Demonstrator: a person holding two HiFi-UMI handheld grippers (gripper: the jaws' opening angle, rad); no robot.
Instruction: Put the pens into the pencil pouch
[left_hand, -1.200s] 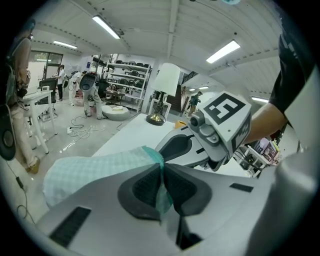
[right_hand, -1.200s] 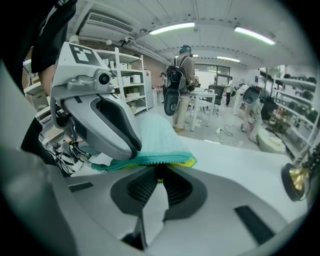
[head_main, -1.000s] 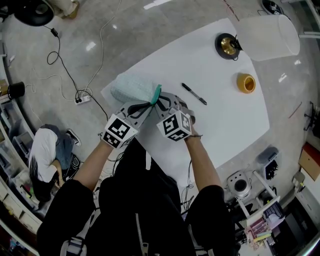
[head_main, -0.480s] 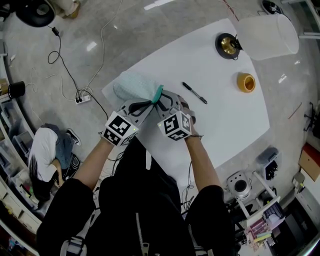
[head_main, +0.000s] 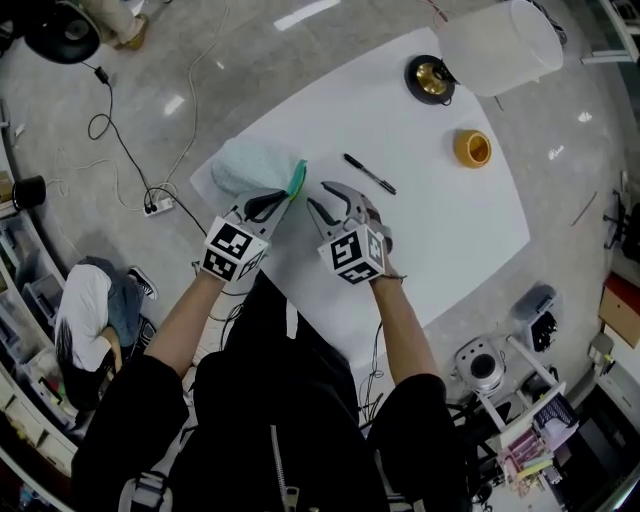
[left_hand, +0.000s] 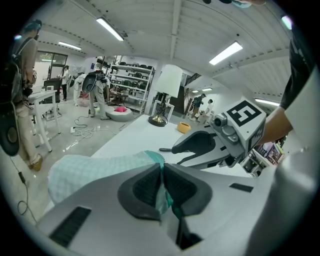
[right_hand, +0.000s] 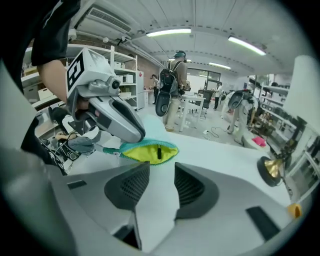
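Observation:
The pale mint pencil pouch (head_main: 250, 165) lies at the white table's left corner, its teal zip edge (head_main: 297, 178) towards me. My left gripper (head_main: 278, 200) is shut on that edge; the left gripper view shows the teal fabric (left_hand: 163, 192) pinched between the pads. In the right gripper view the pouch mouth (right_hand: 147, 151) gapes, showing yellow lining with a dark pen end (right_hand: 159, 152) inside. My right gripper (head_main: 322, 197) is just right of the mouth, jaws opening with nothing between them. A black pen (head_main: 369, 173) lies on the table beyond it.
A yellow tape roll (head_main: 472, 148) and a lamp with a brass base (head_main: 432, 78) and white shade (head_main: 497, 45) stand at the far right of the table (head_main: 440, 230). Cables (head_main: 130, 150) run over the floor on the left. People stand in the room behind.
My right gripper has let go of the pouch mouth, drawn back to the right and opened its jaws. The left gripper keeps its hold on the zip edge.

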